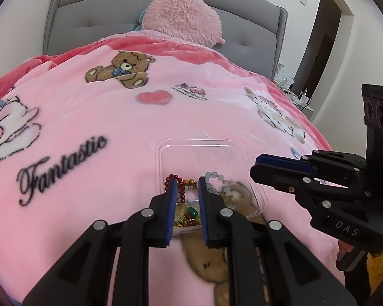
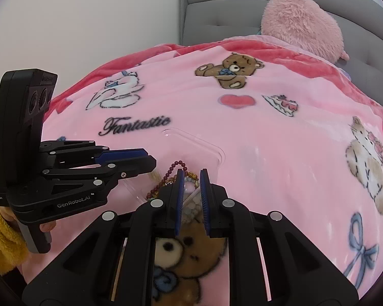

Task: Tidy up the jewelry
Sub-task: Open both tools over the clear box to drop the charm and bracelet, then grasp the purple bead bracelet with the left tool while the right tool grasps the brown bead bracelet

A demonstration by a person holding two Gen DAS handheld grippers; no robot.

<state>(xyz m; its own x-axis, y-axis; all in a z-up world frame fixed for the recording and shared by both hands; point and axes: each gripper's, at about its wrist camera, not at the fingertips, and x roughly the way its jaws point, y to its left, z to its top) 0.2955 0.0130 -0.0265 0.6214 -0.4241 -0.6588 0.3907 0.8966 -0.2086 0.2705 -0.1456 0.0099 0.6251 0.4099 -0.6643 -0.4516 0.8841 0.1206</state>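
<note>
A clear plastic tray [image 1: 204, 144] lies on the pink blanket and holds several bead bracelets: a dark red one [image 1: 175, 178], a pale blue one [image 1: 218, 177] and gold and green beads [image 1: 191, 214]. My left gripper [image 1: 187, 181] hangs over the tray's near end, jaws slightly apart, nothing between them. My right gripper [image 2: 191, 173] is over the same tray [image 2: 199, 142], jaws slightly apart; the dark red bracelet [image 2: 177, 164] lies beyond its tips. The right gripper also shows in the left wrist view [image 1: 258, 164], the left gripper in the right wrist view [image 2: 150, 159].
A pink blanket [image 1: 115, 117] with bears and the word "Fantastic" covers the bed. A fluffy pink pillow [image 1: 181, 15] leans on the grey headboard [image 1: 89, 20]. A bedside table [image 1: 302, 99] with small items stands at the right, by a doorway.
</note>
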